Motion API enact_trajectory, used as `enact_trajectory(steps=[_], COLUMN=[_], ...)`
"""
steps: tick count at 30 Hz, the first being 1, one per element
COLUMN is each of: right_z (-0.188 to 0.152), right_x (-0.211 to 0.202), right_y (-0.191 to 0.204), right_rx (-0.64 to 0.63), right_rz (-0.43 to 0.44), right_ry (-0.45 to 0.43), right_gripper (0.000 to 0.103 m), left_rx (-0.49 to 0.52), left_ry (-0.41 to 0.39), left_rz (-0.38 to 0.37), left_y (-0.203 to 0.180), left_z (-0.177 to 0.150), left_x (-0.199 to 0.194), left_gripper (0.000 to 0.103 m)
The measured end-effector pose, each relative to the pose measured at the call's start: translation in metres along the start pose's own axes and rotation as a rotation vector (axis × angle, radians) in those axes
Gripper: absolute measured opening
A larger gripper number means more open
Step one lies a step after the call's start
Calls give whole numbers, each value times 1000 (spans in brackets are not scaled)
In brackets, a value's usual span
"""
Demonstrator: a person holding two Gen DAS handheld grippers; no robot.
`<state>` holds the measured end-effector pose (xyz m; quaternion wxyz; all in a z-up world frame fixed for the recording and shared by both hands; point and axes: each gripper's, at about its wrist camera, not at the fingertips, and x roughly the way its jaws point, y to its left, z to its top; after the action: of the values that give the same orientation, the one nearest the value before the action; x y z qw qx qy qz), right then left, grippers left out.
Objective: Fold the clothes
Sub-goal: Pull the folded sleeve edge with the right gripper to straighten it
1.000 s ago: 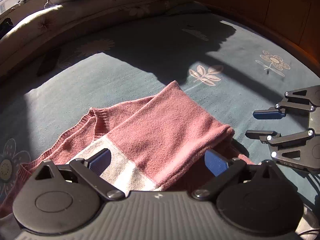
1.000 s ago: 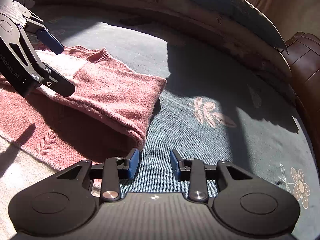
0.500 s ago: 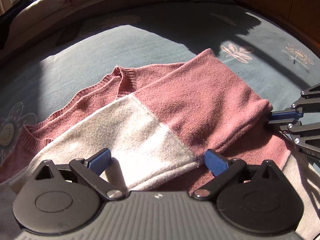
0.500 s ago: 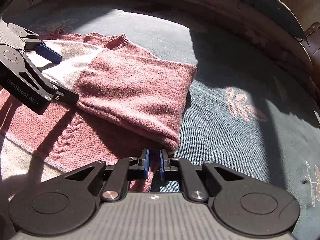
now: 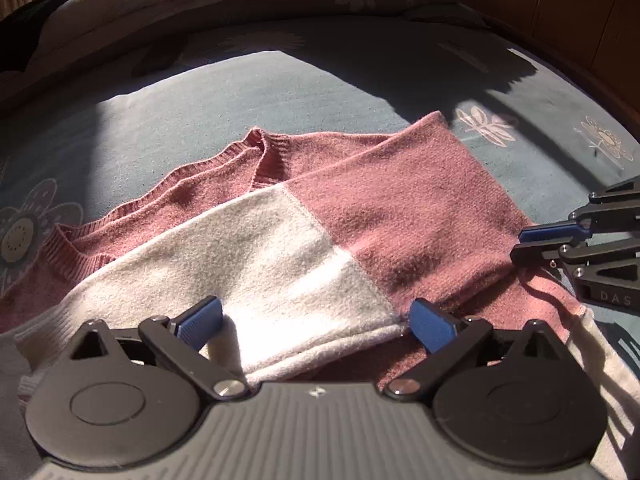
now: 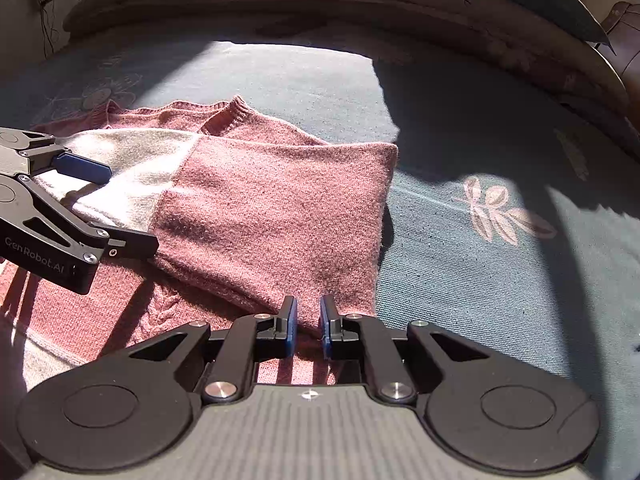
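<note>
Pinching the pink-and-cream knitted sweater (image 6: 276,216) at its folded edge, the right gripper (image 6: 308,328) wants a deeper bite. Its jaws have just been closing with knit between them. The left gripper (image 5: 316,320) gapes wide astride the cream sleeve, holding nothing.

Harsh sunlight, deep hard shadows, fisheye-bent edges

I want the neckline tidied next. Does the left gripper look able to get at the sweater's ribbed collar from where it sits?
Probably yes: the left gripper stands open over the folded sleeve, and the collar lies uncovered just beyond, nothing between them.
</note>
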<state>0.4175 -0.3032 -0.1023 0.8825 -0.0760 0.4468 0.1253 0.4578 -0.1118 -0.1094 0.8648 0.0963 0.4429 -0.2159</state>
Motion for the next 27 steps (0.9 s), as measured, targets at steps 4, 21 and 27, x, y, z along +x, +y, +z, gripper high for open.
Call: enact_trajectory(steps=[4, 21, 27], right_z=[22, 67, 75], right_x=[-1, 39, 76], right_y=[-4, -35, -45], right_rx=[22, 207, 221], right_rz=[-29, -54, -80], right_ry=[-67, -110, -83], right_gripper=[14, 16, 16], left_rx=[23, -34, -10], left_ry=[-42, -49, -41], left_rz=[-10, -56, -43], left_y=[-5, 0, -1], left_z=[5, 12, 8], left_x=[-12, 6, 13], left_gripper=[99, 99, 99])
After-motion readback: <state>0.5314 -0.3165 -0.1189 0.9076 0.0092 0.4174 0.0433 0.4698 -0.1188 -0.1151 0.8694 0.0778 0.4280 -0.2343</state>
